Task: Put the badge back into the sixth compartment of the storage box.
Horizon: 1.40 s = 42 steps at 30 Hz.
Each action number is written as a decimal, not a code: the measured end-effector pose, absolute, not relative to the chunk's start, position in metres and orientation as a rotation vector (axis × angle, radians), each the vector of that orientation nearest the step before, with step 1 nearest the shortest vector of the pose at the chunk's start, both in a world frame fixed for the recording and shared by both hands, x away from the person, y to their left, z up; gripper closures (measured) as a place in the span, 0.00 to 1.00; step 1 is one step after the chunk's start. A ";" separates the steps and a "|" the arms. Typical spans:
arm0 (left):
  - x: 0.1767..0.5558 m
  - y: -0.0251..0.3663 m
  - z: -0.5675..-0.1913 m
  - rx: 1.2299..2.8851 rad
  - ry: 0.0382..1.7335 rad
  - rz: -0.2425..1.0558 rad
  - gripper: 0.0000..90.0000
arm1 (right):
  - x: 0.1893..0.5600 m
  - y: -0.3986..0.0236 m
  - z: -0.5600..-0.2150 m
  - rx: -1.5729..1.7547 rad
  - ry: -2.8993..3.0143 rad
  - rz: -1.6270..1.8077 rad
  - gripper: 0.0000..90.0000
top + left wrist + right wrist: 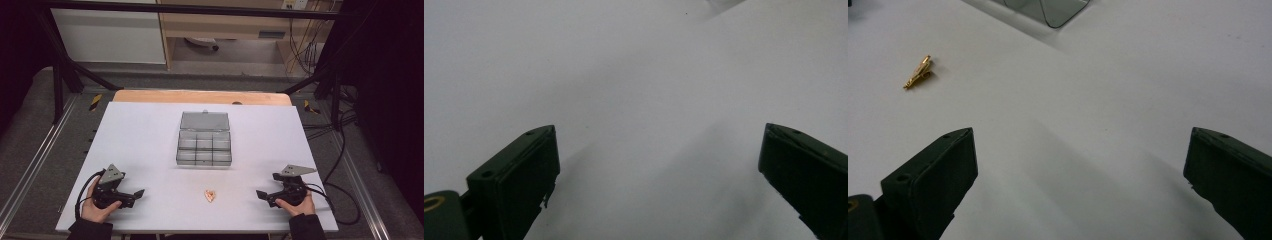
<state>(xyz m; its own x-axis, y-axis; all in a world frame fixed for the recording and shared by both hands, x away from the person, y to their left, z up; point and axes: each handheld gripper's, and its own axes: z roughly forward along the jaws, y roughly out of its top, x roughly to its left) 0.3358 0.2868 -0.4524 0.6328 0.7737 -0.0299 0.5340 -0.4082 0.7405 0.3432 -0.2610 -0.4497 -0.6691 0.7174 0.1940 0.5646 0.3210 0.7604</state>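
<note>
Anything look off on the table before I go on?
Only the small gold clip: it lies loose on the white table, outside the open compartment box. Both grippers, left and right, rest open.

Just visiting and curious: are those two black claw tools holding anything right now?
No. Both the left gripper and the right gripper are open with nothing between their fingers; the small gold clip lies untouched on the table between them.

Counter: white, wooden far edge.
Box: clear, compartmented, lid open, centre.
Clip: small, gold, near edge.
Left gripper: near-left, hand-held.
Right gripper: near-right, hand-held.
</note>
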 end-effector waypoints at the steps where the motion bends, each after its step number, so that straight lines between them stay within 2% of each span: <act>1: 0.336 0.287 -0.452 2.111 1.017 0.415 0.03 | 0.343 -0.260 -0.449 1.184 2.401 1.276 0.01; 20: 0.336 0.287 -0.452 2.110 1.017 0.418 0.03 | 0.343 -0.238 -0.449 1.157 2.439 1.272 0.01; 42: 0.335 0.289 -0.451 2.099 1.016 0.423 0.03 | 0.343 -0.193 -0.446 1.119 2.466 1.293 0.01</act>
<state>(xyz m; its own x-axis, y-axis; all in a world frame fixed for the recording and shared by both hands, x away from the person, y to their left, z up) 0.3353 0.2886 -0.4509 0.6301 0.7760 -0.0276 0.5273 -0.4015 0.7488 0.3433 -0.1930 -0.4457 -0.7135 0.6701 0.2044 0.5492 0.3538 0.7571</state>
